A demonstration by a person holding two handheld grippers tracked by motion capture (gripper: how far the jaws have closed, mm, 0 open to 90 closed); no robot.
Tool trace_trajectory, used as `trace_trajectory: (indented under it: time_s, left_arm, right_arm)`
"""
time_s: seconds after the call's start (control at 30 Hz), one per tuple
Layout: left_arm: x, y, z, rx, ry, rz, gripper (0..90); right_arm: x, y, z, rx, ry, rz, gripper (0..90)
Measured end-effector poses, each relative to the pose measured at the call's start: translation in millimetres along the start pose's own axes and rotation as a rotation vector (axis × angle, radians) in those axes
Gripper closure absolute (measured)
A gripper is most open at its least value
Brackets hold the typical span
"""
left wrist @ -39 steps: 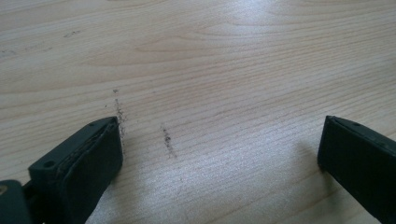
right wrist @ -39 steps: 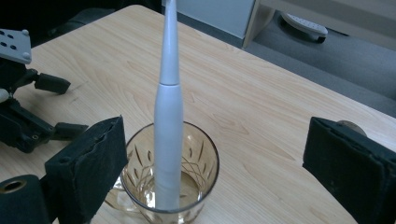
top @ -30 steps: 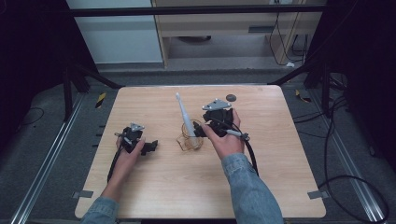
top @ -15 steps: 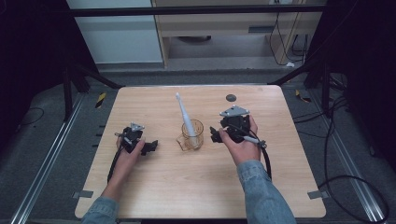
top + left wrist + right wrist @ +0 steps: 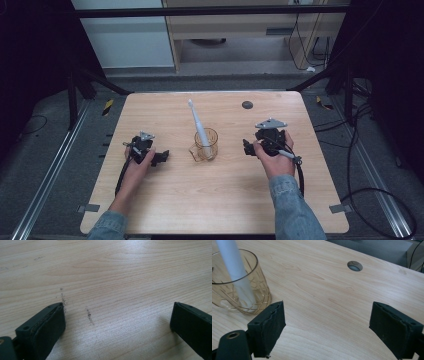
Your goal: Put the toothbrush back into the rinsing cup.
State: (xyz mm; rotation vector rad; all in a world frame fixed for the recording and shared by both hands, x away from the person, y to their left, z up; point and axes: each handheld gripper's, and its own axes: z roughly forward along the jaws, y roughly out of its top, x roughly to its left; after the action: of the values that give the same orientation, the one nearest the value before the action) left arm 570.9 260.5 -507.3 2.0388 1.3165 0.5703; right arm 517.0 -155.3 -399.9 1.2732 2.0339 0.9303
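An amber glass cup (image 5: 206, 144) stands upright in the middle of the wooden table (image 5: 215, 205), with a white toothbrush (image 5: 197, 121) leaning in it toward the far left. In the right gripper view the cup (image 5: 239, 287) and the toothbrush handle (image 5: 234, 272) sit at the left, beyond the jaws. My right gripper (image 5: 248, 148) rests on the table to the right of the cup, open and holding nothing (image 5: 327, 327). My left gripper (image 5: 162, 157) lies on the table left of the cup, open over bare wood (image 5: 117, 325).
A round cable hole (image 5: 247, 104) (image 5: 354, 266) is set in the table at the back right. Cables trail from both grippers toward the near edge. Dark frame rails and floor cables surround the table.
My right gripper has let go at the cup and drawn away to the right, coming to rest on the table. The toothbrush stays in the cup. The left gripper has not moved.
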Motion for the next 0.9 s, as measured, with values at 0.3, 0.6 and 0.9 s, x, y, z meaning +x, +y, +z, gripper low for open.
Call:
trace_trajectory:
  time_s: [0.3, 0.6, 0.9]
  left_arm:
    - [0.1, 0.0, -0.1, 0.001, 0.0, 0.002, 0.0]
    - [0.1, 0.0, -0.1, 0.001, 0.0, 0.002, 0.0]
    - [0.1, 0.0, -0.1, 0.001, 0.0, 0.002, 0.0]
  right_arm:
    - [-19.3, -18.0, 9.6, 0.042, -0.023, 0.026, 13.6]
    - [-33.0, -28.1, 18.6, 0.077, -0.04, 0.04, 13.6]
    - [-42.4, -34.1, 32.3, 0.104, -0.045, 0.05, 13.6]
